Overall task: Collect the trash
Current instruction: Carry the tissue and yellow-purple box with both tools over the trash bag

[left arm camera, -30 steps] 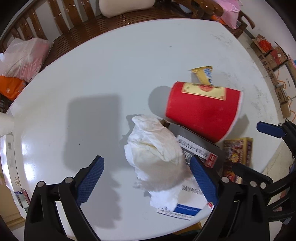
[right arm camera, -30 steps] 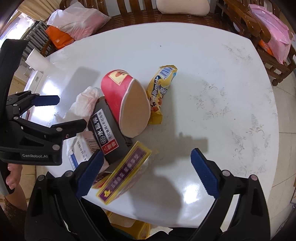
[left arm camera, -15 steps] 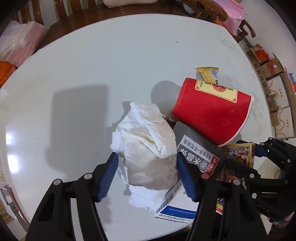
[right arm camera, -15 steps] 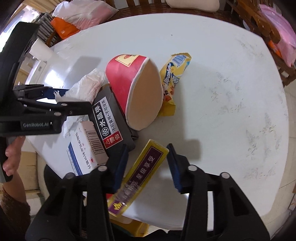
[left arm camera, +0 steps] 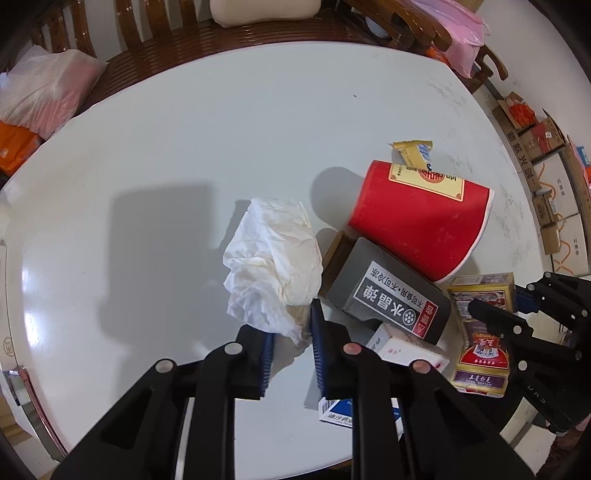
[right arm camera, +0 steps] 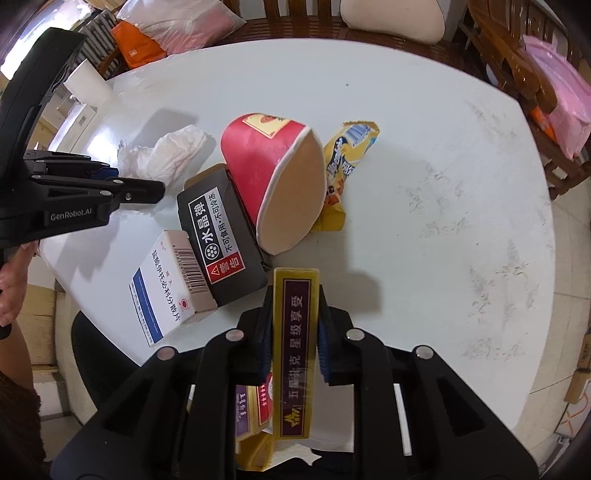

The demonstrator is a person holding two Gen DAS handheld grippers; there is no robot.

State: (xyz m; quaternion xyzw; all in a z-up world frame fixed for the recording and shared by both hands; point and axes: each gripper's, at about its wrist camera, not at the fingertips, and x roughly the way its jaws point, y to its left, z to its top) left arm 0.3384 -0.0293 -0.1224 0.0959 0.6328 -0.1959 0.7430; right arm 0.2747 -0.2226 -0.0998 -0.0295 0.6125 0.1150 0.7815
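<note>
My left gripper (left arm camera: 291, 321) is shut on the lower end of a crumpled white tissue (left arm camera: 273, 251) that lies on the white table (left arm camera: 184, 129). My right gripper (right arm camera: 295, 299) has its jaws closing, and their pads press the sides of a yellow and purple card box (right arm camera: 297, 369) at the table's near edge. Between the two lie a red paper cup (right arm camera: 273, 173) on its side, a dark grey box (right arm camera: 221, 240), a white and blue medicine box (right arm camera: 166, 299) and a yellow snack wrapper (right arm camera: 347, 155). In the left wrist view the card box (left arm camera: 484, 332) sits at the right.
Wooden chairs (left arm camera: 155, 40) ring the far side of the table, with plastic bags (left arm camera: 44, 88) and a cushion (right arm camera: 391, 18) on them. Cardboard boxes (left arm camera: 554, 192) stand on the floor to the right. A person's hand (right arm camera: 11, 288) holds the left gripper's handle.
Both grippers have gone from wide open to closed, the left on the tissue and the right on the card box. The left gripper has shifted in over the tissue.
</note>
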